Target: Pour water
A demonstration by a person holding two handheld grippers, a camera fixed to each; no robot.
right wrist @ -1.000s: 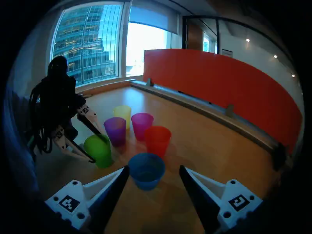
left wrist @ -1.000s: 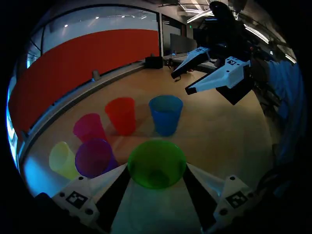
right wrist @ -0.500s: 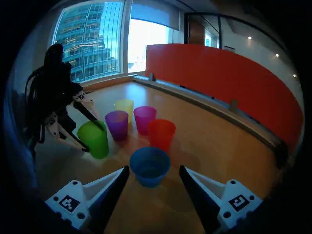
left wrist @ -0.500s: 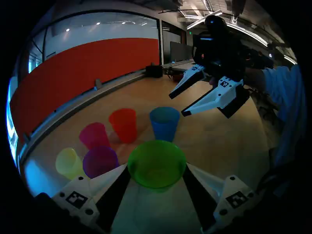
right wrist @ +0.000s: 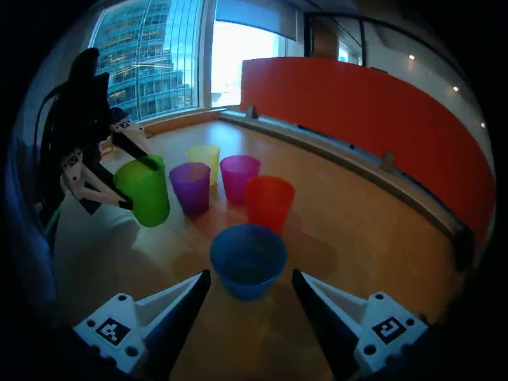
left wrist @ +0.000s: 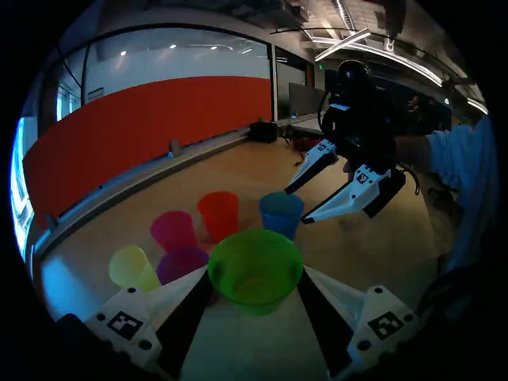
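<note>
Left gripper [left wrist: 254, 274] clamps green cup [left wrist: 255, 267], lifted beside blue cup [right wrist: 246, 260], presumably to pour in. Right gripper [right wrist: 249, 274] wide open, empty, at blue cup, likely to steady it.

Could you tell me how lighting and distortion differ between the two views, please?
Right gripper view: the window blows out white; the blue cup casts a soft shadow. Left gripper view: dimmer, a ceiling strip glares, fisheye bows the orange wall.
</note>
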